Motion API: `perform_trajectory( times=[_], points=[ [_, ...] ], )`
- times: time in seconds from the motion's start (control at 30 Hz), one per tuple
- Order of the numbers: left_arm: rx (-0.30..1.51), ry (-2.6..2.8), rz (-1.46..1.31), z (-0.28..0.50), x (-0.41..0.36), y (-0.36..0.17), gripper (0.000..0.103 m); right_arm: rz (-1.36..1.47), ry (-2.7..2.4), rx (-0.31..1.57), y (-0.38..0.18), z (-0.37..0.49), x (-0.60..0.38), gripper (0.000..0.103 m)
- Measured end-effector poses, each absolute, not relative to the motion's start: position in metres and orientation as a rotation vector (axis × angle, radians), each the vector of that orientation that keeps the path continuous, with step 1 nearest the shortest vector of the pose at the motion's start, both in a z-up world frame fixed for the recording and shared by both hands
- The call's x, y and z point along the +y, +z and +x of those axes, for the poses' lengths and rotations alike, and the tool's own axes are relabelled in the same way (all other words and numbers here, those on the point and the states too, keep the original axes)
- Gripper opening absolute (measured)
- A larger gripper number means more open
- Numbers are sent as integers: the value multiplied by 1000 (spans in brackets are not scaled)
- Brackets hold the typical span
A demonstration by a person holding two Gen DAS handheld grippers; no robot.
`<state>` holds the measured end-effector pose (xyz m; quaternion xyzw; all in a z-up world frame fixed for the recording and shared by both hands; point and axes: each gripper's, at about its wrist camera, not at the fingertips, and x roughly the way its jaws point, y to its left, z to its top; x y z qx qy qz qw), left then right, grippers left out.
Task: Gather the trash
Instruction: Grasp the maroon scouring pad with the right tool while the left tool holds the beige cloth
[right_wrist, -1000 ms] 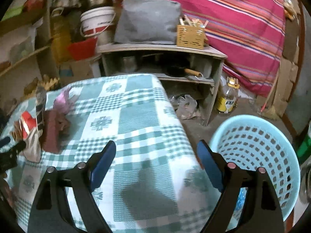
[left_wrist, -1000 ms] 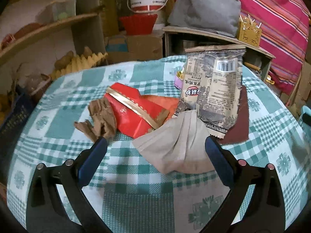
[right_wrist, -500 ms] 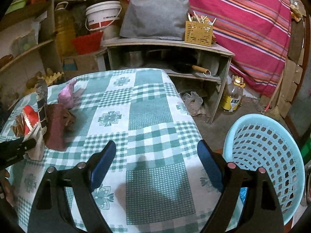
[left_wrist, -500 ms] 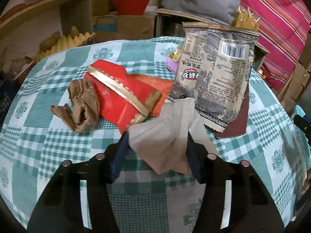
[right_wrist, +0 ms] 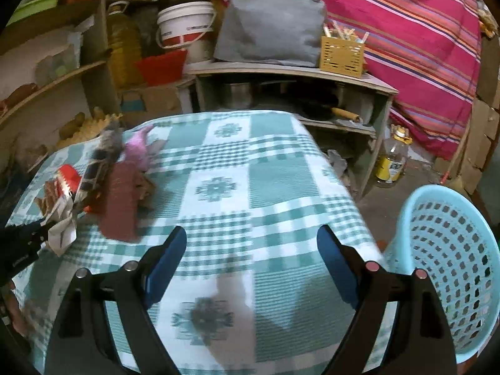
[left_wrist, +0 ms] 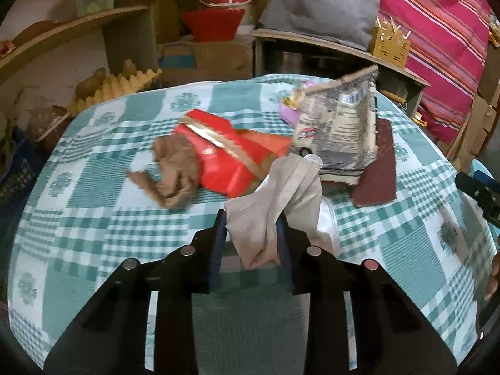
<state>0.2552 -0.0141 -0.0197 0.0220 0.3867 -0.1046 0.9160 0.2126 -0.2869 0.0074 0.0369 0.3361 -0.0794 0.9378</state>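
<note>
The left gripper (left_wrist: 251, 234) is clamped nearly closed, while the right gripper (right_wrist: 251, 250) hangs spread wide.

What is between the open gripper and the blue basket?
Nothing. In the right wrist view, the right gripper hangs open over the checked tablecloth; only the cloth's edge and bare floor lie before the blue basket.

Matt beige cloth (left_wrist: 275, 206), glossy red wrapper (left_wrist: 225, 159), woven tablecloth (left_wrist: 93, 187).

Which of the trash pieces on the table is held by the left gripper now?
The beige mask. The left gripper has its jaws shut on it, while the red wrapper, brown scrap and grey snack bag lie free.
</note>
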Motion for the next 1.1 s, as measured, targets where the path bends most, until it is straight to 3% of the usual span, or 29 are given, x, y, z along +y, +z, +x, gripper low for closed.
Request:
perform_trajectory(
  times=[0.8,0.83,0.93,1.1],
  points=[
    [747,-74,32,264,45,-10,27,-49,-20,802,-13,282,-170,88],
    [748,-72,28,265,47,-10,27,-56,-18,810,-14,285,-169,87],
    [749,-65,12,266,49,-10,27,-45,27,842,-17,285,-171,55],
    [748,-66,22,264,40,-9,27,-59,48,829,-12,275,-178,55]
  ],
)
